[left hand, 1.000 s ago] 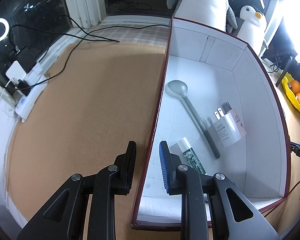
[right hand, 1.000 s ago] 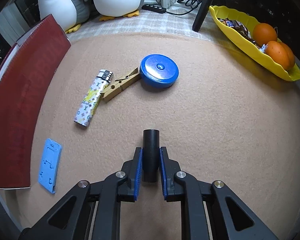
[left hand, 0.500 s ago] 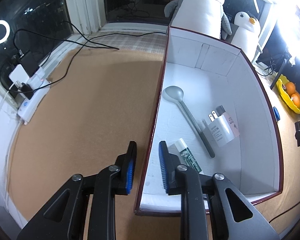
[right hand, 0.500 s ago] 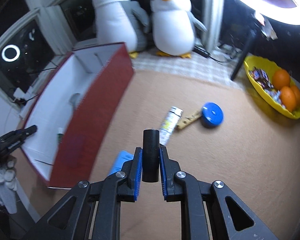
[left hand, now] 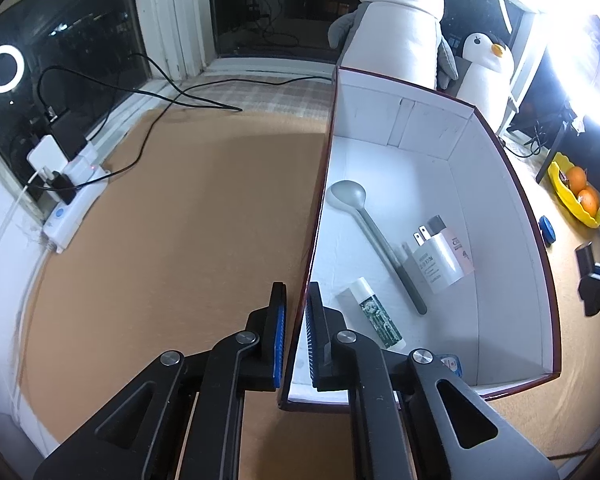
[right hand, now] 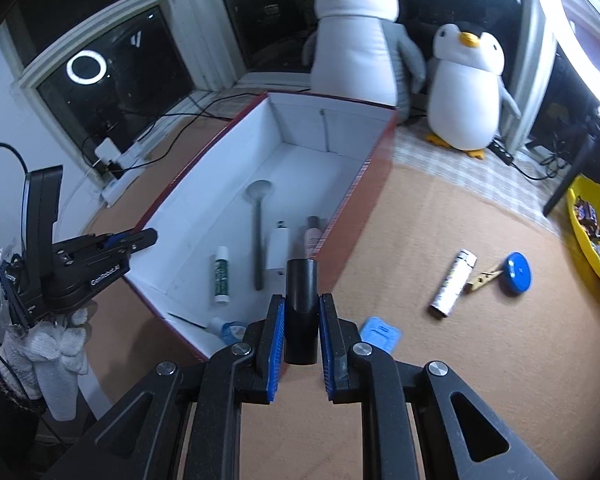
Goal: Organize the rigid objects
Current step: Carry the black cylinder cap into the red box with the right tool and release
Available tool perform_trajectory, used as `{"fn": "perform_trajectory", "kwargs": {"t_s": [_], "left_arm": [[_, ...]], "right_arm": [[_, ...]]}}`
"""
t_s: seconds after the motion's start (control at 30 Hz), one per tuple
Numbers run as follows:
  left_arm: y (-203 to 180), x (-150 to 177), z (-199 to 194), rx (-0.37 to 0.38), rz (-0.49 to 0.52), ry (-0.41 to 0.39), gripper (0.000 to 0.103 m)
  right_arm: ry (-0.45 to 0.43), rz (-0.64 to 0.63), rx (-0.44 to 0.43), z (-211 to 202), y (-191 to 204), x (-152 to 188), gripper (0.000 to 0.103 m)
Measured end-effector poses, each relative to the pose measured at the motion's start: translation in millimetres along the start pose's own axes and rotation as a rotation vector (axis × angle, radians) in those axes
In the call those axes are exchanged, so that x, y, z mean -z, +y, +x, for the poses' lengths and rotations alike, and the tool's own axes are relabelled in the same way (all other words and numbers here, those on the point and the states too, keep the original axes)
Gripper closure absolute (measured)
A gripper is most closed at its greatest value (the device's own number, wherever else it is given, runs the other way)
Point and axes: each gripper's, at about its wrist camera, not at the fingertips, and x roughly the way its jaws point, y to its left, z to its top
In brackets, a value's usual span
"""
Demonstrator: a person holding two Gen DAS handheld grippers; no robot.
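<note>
A: What do the right tongs [right hand: 299, 330] have?

B: A short black cylinder [right hand: 301, 300], clamped between the blue ribbed pads about midway along its length, its upper end standing clear beyond the fingertips. It looks smooth, matte and stiff, and I judge it light. A round body can roll in flat pads, so a hold across its middle seems safest.

A: And the left tongs [left hand: 295, 322]?

B: Pinched nearly shut on the near left wall of the box [left hand: 512, 184], one pad outside, one inside. That wall is thin card, dark red outside and white inside; it would flex if squeezed hard, so it probably just steadies the box.

A: What lies beyond the right tongs?

B: The open box, just ahead and to the left. Inside lie a grey spoon [right hand: 259, 232], a white charger plug [right hand: 278, 249], a pinkish tube [right hand: 313, 236] and a slim white stick [right hand: 221, 276], all hard little things.

A: And to the right of them?

B: On the brown felt-like tabletop [right hand: 480, 360]: a patterned lighter [right hand: 453, 282], a wooden clothespin [right hand: 485, 279], a blue round disc [right hand: 518, 273], and a flat blue card [right hand: 380, 333] closest to the tongs.
</note>
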Motion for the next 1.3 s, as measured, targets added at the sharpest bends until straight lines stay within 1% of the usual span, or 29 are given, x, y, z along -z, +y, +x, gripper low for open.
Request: {"fn": "perform_trajectory", "kwargs": {"t_s": [0.3, 0.57, 0.73, 0.8, 0.87, 0.93, 1.1, 1.17, 1.3], "left_arm": [[0.9, 0.8, -2.2, 0.007, -0.003, -0.01, 0.096], [1.1, 1.6, -3.1, 0.007, -0.003, -0.012, 0.096], [1.2, 1.6, -3.1, 0.006, -0.002, -0.011, 0.096], [1.4, 1.7, -3.1, 0.006, -0.002, -0.01, 0.096], [1.0, 1.9, -2.6, 0.005, -0.002, -0.008, 0.096], [0.3, 1.9, -1.8, 0.005, -0.002, -0.005, 0.096], [-1.1, 1.3, 0.7, 0.002, -0.004, 0.001, 0.096], [-1.2, 1.1, 1.5, 0.001, -0.004, 0.004, 0.096], [-1.7, 0.7, 2.8, -0.002, -0.003, 0.007, 0.096]], "right_arm": [[0.037, -0.06, -0.02, 24.1, 30.3, -4.1, 0.088], [0.068, -0.073, -0.021, 42.3, 37.4, -6.0, 0.088], [0.069, -0.086, -0.015, 44.6, 41.4, -6.1, 0.088], [0.064, -0.084, -0.016, 44.1, 41.3, -6.5, 0.086], [0.055, -0.081, -0.023, 42.0, 40.9, -7.3, 0.078], [0.047, -0.084, -0.025, 39.8, 41.2, -8.1, 0.073], [0.031, -0.079, -0.031, 33.5, 39.0, -10.9, 0.071], [0.024, -0.076, -0.03, 30.7, 37.9, -12.0, 0.068], [0.01, -0.073, -0.024, 26.8, 37.1, -13.6, 0.066]]}}
